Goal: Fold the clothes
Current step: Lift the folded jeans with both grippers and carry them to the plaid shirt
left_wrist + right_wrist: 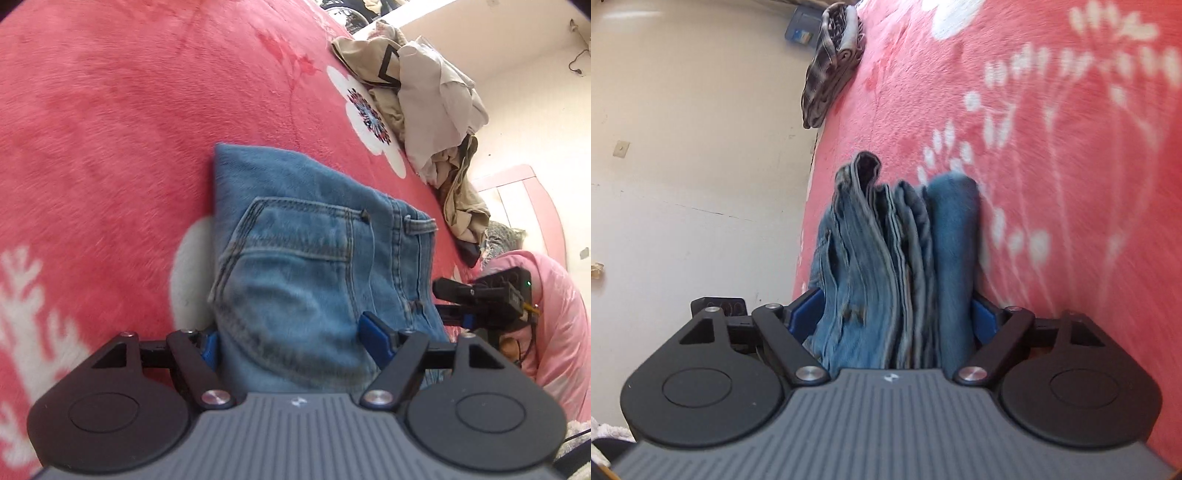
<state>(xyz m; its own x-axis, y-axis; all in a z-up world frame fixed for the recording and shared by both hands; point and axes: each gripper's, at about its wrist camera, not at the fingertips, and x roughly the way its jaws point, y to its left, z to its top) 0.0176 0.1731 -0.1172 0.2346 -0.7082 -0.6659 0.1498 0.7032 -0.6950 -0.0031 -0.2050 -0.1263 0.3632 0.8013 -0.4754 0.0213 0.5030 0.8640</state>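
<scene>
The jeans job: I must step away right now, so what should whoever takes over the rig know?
Left tongs: shut on the folded jeans, pocket side showing.
Right tongs: shut on the same bundle at its stacked layered edge.
The jeans sit against the red blanket, gripped from two sides.
Done: jeans folded into a compact bundle.
Left: set it down; the beige clothes pile looks unfolded.

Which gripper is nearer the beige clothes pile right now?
Right. The right gripper sits on the jeans' side toward the beige clothes pile; the left gripper clamps the jeans' opposite end, farther away.
</scene>
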